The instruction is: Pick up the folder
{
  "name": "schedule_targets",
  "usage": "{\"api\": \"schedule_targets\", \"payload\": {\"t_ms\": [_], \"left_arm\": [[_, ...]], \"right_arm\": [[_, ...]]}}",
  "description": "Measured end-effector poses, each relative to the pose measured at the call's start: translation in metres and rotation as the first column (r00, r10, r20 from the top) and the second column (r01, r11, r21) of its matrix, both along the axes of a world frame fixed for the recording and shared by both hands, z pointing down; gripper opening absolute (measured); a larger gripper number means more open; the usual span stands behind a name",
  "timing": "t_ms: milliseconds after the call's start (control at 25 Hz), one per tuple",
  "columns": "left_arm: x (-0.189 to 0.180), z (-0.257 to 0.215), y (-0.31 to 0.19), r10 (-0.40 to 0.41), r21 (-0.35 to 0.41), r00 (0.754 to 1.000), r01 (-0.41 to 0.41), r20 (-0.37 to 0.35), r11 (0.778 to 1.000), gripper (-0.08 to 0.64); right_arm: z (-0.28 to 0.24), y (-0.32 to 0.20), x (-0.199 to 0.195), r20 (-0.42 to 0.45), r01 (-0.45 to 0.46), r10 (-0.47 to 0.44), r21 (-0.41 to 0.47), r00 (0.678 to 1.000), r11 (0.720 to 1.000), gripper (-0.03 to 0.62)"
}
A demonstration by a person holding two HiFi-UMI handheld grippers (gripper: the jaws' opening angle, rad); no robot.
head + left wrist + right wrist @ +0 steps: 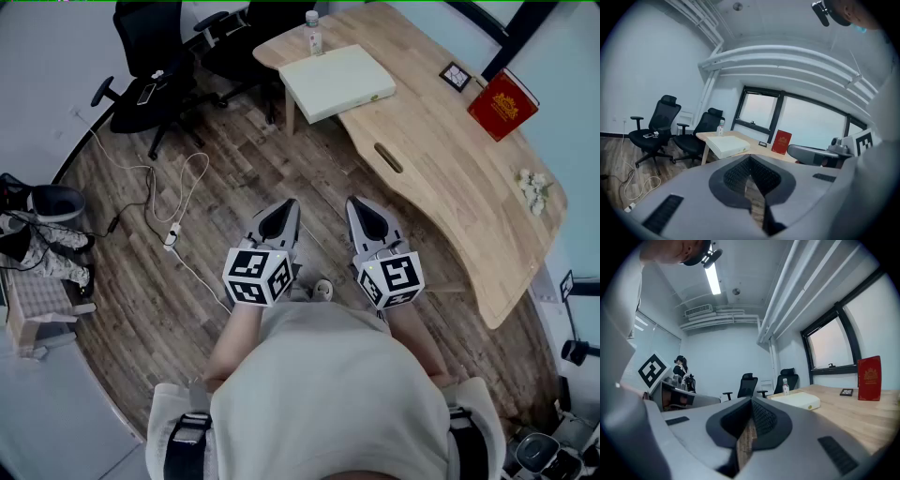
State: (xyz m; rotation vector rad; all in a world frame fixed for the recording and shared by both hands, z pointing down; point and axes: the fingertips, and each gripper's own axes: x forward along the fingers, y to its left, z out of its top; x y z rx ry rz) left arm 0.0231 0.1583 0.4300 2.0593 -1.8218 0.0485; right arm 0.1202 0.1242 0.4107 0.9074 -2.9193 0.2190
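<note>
Left gripper (284, 208) and right gripper (361, 206) side by side above the wooden floor, jaws closed tip to tip, empty. White folder (337, 82) flat on the counter (441, 169), well ahead of both jaws and untouched, with a bottle (313, 33) just beyond it.

Wooden table (441, 178), white box (337, 82), red folder (502, 105)

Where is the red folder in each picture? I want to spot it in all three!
Head view: the red folder stands at the upper right, on the wooden desk.
Left gripper view: just right of the middle, upright on the desk.
Right gripper view: near the right edge, upright on the desk.
Shared landmark: the white box lies on the same desk, left of the folder in every view.
</note>
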Motion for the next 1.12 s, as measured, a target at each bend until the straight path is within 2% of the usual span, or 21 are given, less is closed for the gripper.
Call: {"api": "schedule_targets", "payload": {"t_ms": [240,560,760,1120], "left_arm": [[0.012,-0.002,0.008,-0.011,0.007,1.0,0.011,0.007,1.0,0.021],[0.011,0.0,0.003,-0.023,0.016,0.999,0.024,-0.038,1.0,0.021],[0.007,0.0,-0.004,-0.042,0.016,0.998,0.042,-0.04,0.999,0.021],[0.007,0.004,-0.009,-0.073,-0.004,0.994,0.073,-0.085,0.997,0.021]], "right_arm": [[0.001,0.012,0.006,-0.003,0.019,-0.019,0.002,1.0,1.0,0.018],[0.0,0.006,0.01,-0.009,0.025,-0.025,0.016,1.0,1.0,0.018],[0.001,-0.003,0.01,0.028,0.043,-0.042,-0.026,0.999,0.999,0.018],[0.011,-0.01,0.009,0.016,0.083,-0.082,-0.065,0.996,0.994,0.018]]}}
